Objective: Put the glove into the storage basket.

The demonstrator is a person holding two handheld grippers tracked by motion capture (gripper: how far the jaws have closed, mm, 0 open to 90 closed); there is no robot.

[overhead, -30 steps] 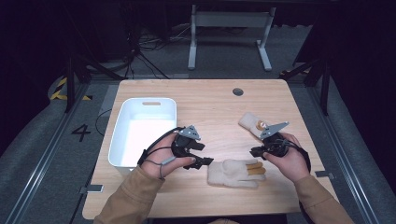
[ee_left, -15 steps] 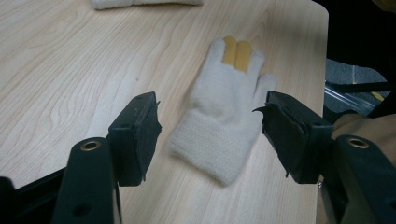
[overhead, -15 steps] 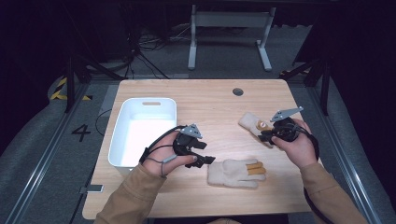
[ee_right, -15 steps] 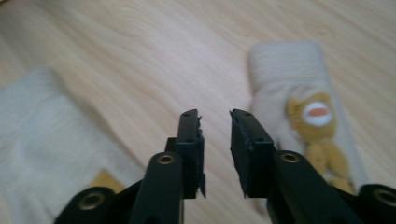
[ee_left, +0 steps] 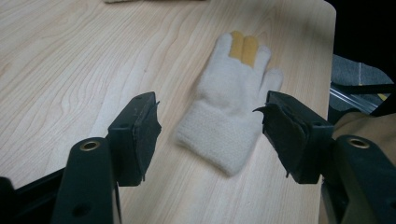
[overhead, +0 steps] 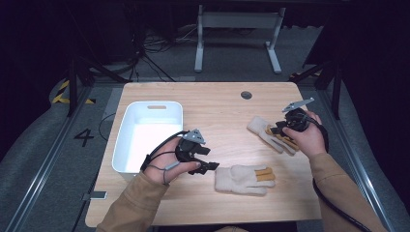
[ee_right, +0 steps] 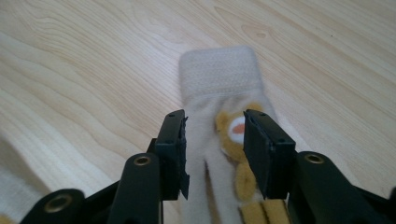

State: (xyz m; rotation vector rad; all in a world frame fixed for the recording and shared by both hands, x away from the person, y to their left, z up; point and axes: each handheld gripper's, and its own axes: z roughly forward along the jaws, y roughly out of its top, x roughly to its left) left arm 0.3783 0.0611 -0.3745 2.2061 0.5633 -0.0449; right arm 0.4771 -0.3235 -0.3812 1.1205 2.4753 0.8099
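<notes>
right claw (overhead: 279, 129): jaws have just been opening, now apart over the far glove (overhead: 270, 134), nothing gripped; the bear patch lies between the pads.
left claw (overhead: 211, 166): half wide, empty; near glove (overhead: 244, 179) lies just ahead of it, cuff toward the jaws.
step, judged: gathering gloves; next calls for lowering and closing on fabric.
white bin (overhead: 126, 157): beside the left hand, holds nothing.
</notes>
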